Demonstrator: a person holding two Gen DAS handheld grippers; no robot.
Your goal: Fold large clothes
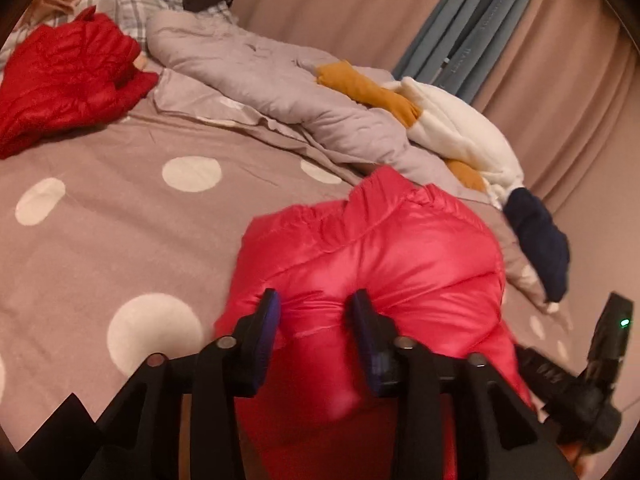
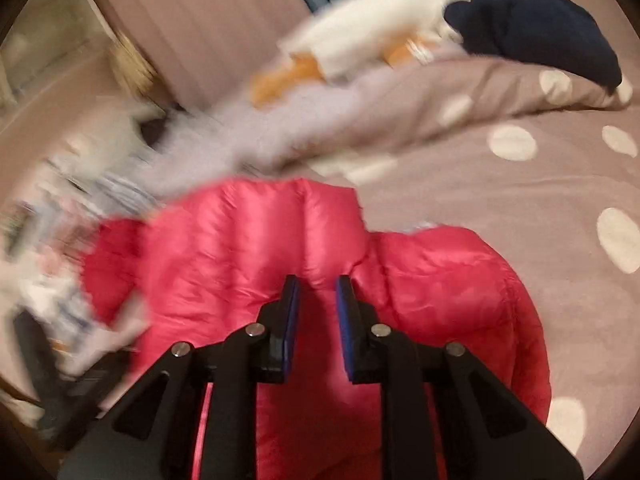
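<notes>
A shiny pink-red puffer jacket point(image 1: 372, 256) lies bunched on the dotted bedspread point(image 1: 100, 216). My left gripper point(image 1: 316, 304) is closed on a fold of it, fabric bulging between the blue pads. In the right wrist view the same jacket point(image 2: 248, 248) fills the lower middle. My right gripper point(image 2: 317, 288) pinches a ridge of the jacket between its narrow-set pads. The right gripper's body also shows at the lower right of the left wrist view point(image 1: 592, 392). The left side of the right wrist view is motion-blurred.
A darker red puffer garment point(image 1: 68, 80) lies at the far left. A grey quilted coat point(image 1: 272, 92), a white, orange and navy garment point(image 1: 460, 128) and plaid cloth point(image 1: 132, 0) lie along the back. Curtains point(image 1: 560, 80) hang behind the bed.
</notes>
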